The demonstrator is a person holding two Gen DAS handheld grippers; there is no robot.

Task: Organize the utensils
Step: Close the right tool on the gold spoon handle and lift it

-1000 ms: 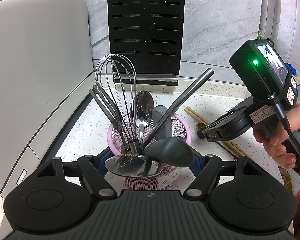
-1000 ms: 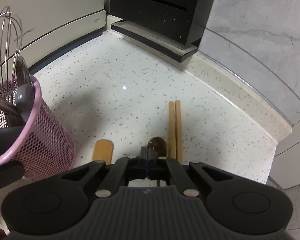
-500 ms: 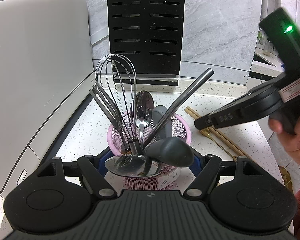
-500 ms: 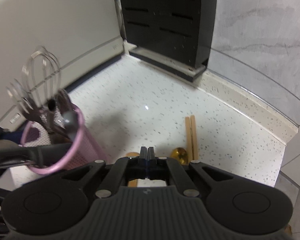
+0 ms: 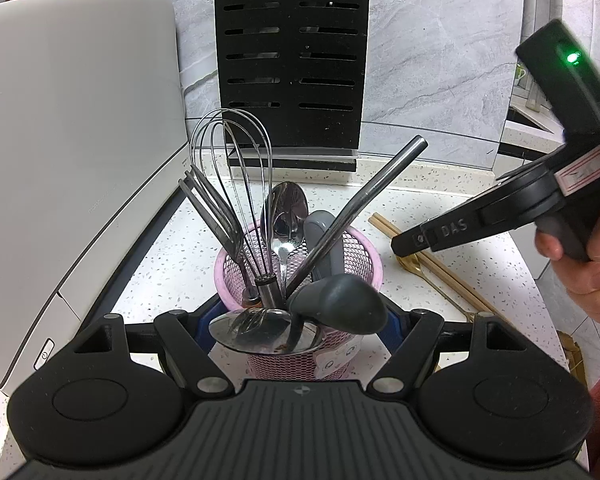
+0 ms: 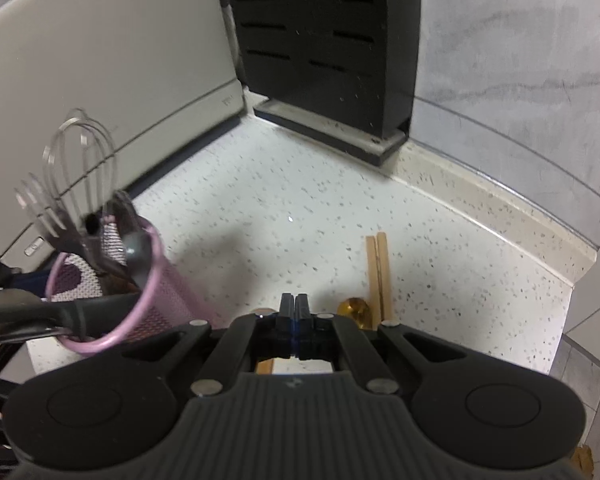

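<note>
A pink mesh utensil cup point(image 5: 362, 250) point(image 6: 156, 308) stands on the speckled counter, holding a whisk point(image 5: 232, 168), spoons, a steel tube handle point(image 5: 380, 184) and a grey ladle point(image 5: 340, 304). My left gripper point(image 5: 300, 320) is closed around the cup's sides, its blue-padded fingers point(image 5: 204, 322) against the mesh. My right gripper point(image 6: 295, 312) point(image 5: 410, 240) is shut and empty, raised above the counter to the right of the cup. Below it lie wooden chopsticks point(image 6: 378, 268) point(image 5: 384, 226) and a gold spoon point(image 6: 356, 310) point(image 5: 410, 262).
A black slotted knife block point(image 5: 292, 56) point(image 6: 324, 40) stands at the back against the grey wall. A white appliance point(image 5: 76, 128) point(image 6: 108, 64) fills the left side. A wooden handle end point(image 6: 265, 366) shows under my right gripper. The counter edge drops off at the right.
My right gripper has lifted up and back from the chopsticks and gold spoon, still shut and empty. My left gripper and the cup have not moved.
</note>
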